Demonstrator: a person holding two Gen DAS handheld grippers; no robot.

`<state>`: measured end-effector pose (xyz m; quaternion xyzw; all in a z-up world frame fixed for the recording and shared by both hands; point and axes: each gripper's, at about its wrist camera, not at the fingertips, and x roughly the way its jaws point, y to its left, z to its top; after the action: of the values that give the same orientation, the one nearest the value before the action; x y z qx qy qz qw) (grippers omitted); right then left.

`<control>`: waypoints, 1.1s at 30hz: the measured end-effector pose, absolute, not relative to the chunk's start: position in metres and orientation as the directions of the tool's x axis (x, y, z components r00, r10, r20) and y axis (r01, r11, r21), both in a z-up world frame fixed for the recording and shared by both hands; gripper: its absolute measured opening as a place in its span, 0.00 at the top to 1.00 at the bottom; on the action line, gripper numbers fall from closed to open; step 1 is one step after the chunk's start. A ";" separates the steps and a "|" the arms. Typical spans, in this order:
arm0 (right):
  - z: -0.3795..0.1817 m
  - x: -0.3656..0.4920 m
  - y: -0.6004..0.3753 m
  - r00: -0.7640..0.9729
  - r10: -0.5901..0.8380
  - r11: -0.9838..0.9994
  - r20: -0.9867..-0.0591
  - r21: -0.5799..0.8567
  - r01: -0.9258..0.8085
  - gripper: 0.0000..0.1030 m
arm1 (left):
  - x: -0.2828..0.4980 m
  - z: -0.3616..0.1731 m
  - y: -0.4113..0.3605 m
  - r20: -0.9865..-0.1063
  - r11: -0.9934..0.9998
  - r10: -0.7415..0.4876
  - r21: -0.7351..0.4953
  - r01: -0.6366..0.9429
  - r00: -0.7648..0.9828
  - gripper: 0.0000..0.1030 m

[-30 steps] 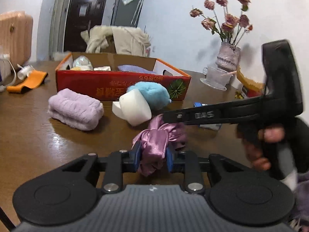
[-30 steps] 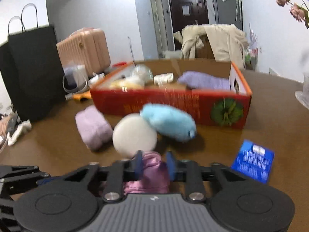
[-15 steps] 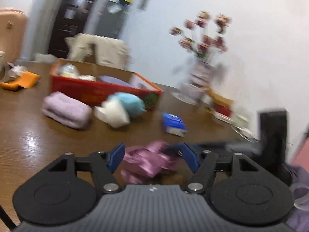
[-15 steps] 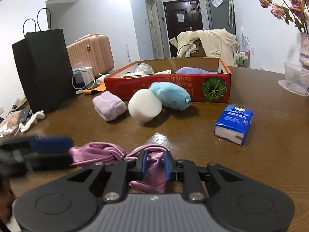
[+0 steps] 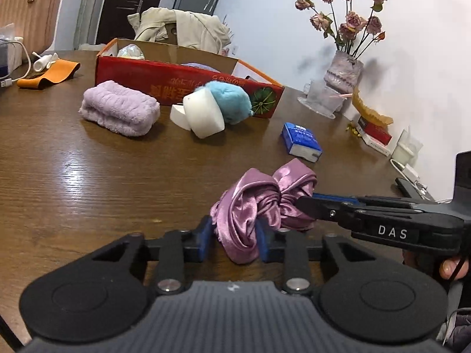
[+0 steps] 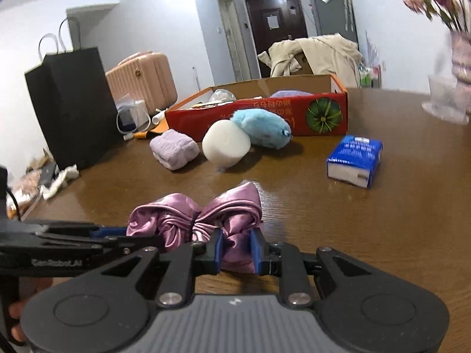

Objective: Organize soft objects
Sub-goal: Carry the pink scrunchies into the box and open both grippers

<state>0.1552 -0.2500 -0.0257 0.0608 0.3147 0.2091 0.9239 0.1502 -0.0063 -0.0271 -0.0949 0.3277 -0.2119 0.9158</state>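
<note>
While the pink satin cloth (image 5: 259,203) lies bunched on the wooden table (image 5: 88,176), the left gripper (image 5: 234,241), whose jaws have just been closing, pinches one end and the right gripper (image 6: 235,250) clamps the other.

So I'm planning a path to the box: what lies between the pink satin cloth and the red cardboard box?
Mostly bare table, seen in both wrist views. The white foam roll and blue plush toy lie against the red cardboard box, beyond the pink satin cloth.
</note>
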 end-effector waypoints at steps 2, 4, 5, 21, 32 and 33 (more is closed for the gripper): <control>-0.025 0.159 -0.253 0.706 0.437 0.899 -0.557 0.270 -0.344 0.83 | 0.151 -0.024 -0.009 -0.549 0.888 -0.459 -0.305 0.343 0.699 0.82; -0.020 0.163 -0.255 0.700 0.451 0.893 -0.554 0.288 -0.347 0.89 | 0.150 -0.016 -0.012 -0.524 0.884 -0.468 -0.292 0.366 0.712 0.83; -0.015 0.167 -0.256 0.705 0.454 0.891 -0.544 0.288 -0.351 0.90 | 0.152 -0.010 -0.012 -0.506 0.880 -0.475 -0.291 0.377 0.720 0.83; 0.082 0.446 -0.189 0.635 0.537 0.826 -0.556 0.192 -0.530 0.94 | 0.416 0.077 0.011 -0.507 0.912 -0.407 -0.273 0.306 0.760 0.83; 0.032 0.571 -0.145 0.606 0.445 0.867 -0.659 0.149 -0.475 0.91 | 0.539 0.027 0.027 -0.662 0.971 -0.217 -0.220 0.091 0.717 0.66; 0.028 0.573 -0.147 0.606 0.438 0.872 -0.664 0.151 -0.466 0.91 | 0.539 0.027 0.027 -0.662 0.971 -0.219 -0.217 0.097 0.716 0.59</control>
<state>0.5729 -0.1466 0.0285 -0.0188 0.3652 0.2522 0.8959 0.5387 0.0274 0.0266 -0.0833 0.3667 -0.0857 0.9226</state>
